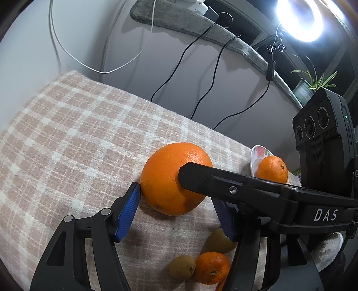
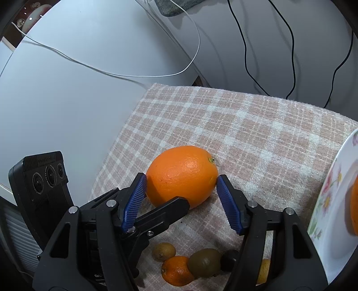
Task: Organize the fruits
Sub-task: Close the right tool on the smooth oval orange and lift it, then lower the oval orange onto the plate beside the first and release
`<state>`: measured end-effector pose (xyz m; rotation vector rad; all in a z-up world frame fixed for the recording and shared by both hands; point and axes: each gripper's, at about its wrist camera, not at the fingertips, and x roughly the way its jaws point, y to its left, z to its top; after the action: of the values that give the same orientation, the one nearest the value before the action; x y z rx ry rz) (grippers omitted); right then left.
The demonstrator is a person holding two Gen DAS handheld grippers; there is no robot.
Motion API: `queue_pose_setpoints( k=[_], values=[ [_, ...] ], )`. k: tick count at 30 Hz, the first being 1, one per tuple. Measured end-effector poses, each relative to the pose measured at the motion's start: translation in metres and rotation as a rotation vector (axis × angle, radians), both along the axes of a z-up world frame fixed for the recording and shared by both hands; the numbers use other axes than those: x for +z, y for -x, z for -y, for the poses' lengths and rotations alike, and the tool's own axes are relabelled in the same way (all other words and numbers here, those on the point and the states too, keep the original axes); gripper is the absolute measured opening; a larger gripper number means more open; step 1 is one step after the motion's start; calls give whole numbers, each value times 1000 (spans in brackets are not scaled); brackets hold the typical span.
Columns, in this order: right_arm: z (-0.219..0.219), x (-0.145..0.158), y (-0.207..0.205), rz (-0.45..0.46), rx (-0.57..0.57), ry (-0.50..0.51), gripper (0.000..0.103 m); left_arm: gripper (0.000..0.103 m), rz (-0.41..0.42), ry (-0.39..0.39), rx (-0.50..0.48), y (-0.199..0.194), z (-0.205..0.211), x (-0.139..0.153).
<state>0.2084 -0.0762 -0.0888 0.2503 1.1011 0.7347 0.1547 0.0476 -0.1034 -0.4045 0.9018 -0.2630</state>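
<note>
A large orange [image 1: 172, 179] lies on the pink checked cloth [image 1: 67, 134]. In the left wrist view my left gripper [image 1: 179, 215] is open, its blue pads on either side of the orange, the left pad touching it. My right gripper [image 2: 182, 201] is open too and straddles the same orange [image 2: 182, 174]; its pads sit at the orange's two sides. One right finger [image 1: 223, 181] crosses in front of the orange in the left view. A small orange [image 1: 271, 169] lies on a flowered plate [image 1: 257, 154] at the right.
Near the cloth's front edge lie a mandarin [image 2: 176, 270], two kiwis [image 2: 204, 263] and a small brown fruit [image 2: 163, 251]. Black and white cables [image 2: 248, 56] hang on the white wall behind. A ring lamp [image 1: 299, 18] and a plant [image 1: 317, 82] stand at the right.
</note>
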Motion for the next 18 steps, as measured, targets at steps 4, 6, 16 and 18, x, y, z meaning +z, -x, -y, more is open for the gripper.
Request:
queue_pose_setpoints(
  k=[4,6,16,18],
  values=[
    [6,5,4,8,-11,-7,68,64,14,-4,-4,3,5,5],
    [11,8,6,15,-16,-10,68,64,22,-7,-8,4,9,8],
    [42,25,26,57,-52,-33,68,64,67,-29,-47,15,35,27],
    [52,28,31,67,-65,-38,68,64,79,-32,-57,18,43,31]
  ],
)
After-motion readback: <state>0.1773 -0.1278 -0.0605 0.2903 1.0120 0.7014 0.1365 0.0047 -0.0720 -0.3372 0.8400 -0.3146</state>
